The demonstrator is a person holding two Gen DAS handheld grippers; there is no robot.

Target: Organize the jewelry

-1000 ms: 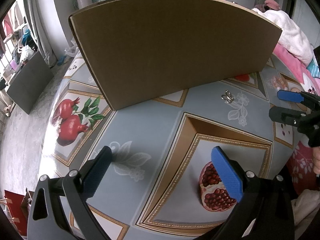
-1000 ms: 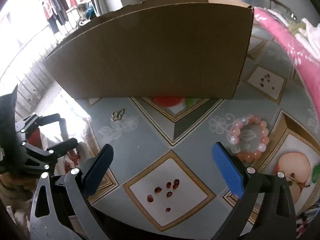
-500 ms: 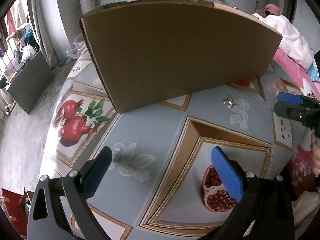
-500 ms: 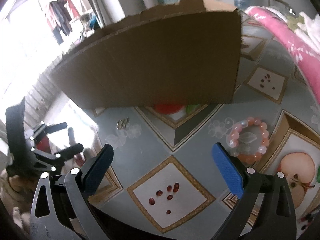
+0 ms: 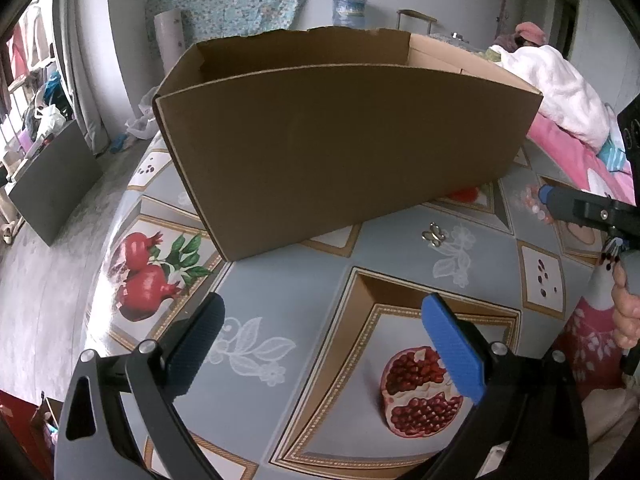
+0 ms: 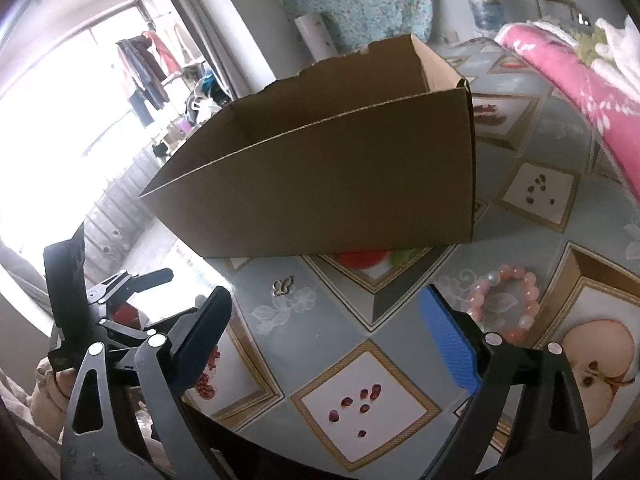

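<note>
While the open cardboard box (image 5: 340, 148) stands on the fruit-patterned tablecloth (image 5: 304, 280), only the upper inside of its walls shows from either wrist view; its floor, and whatever may lie on it, is hidden. A small metal butterfly-shaped piece (image 5: 433, 235) lies on the cloth just in front of the box, and a pink bead bracelet (image 6: 503, 300) lies near the box's right front corner, both outside it. The right gripper (image 6: 328, 334) has just been closing a little, yet its jaws are spread wide with nothing between them; its blue pad (image 6: 448, 344) sits just beside the bracelet in that view, touching nothing I can see. The left gripper (image 5: 320, 344) is likewise spread wide and empty, hovering over the cloth and tilted down toward it. A hand (image 5: 626, 312) shows at the right edge, gripping the right tool's handle.
</note>
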